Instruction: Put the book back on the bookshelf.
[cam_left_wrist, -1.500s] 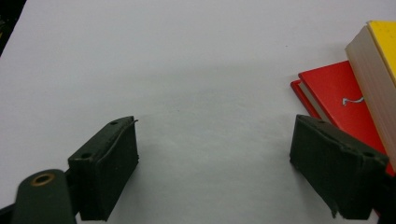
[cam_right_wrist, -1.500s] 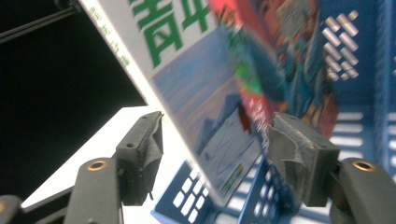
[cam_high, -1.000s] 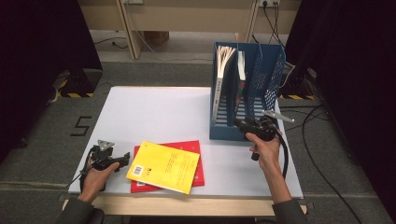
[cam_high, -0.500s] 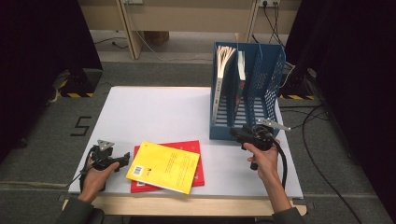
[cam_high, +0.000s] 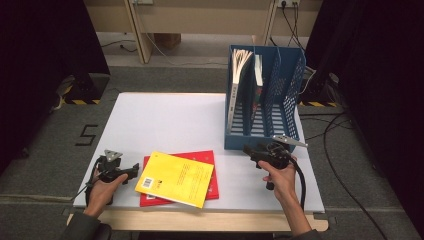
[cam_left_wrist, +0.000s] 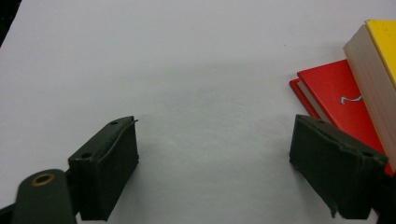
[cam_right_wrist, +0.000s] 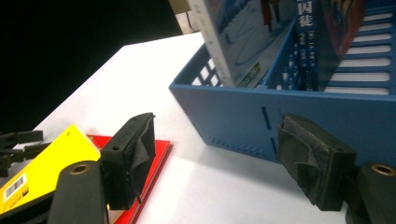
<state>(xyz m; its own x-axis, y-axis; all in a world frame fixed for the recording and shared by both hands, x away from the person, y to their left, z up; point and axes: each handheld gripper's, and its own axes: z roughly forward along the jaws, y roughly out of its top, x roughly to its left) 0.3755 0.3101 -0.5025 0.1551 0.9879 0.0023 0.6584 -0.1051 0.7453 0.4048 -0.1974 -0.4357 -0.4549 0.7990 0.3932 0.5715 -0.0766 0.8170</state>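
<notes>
A yellow book lies askew on top of a red book near the table's front edge. My left gripper rests just left of them. It is open, with bare tabletop between its jaws, and both the red book and the yellow book lie beside its right jaw. My right gripper hovers in front of the blue file rack. Its jaws have just been opening and nothing is between them. They point along the rack's front wall toward the red book.
Two books stand upright in the rack's left compartments. The white table has a wooden front edge. Cables trail over the floor at the right, and a tape mark is on the floor at the left.
My right gripper has come away from the rack's front toward the table's near edge, slightly lower. The left gripper and the books have stayed still.
</notes>
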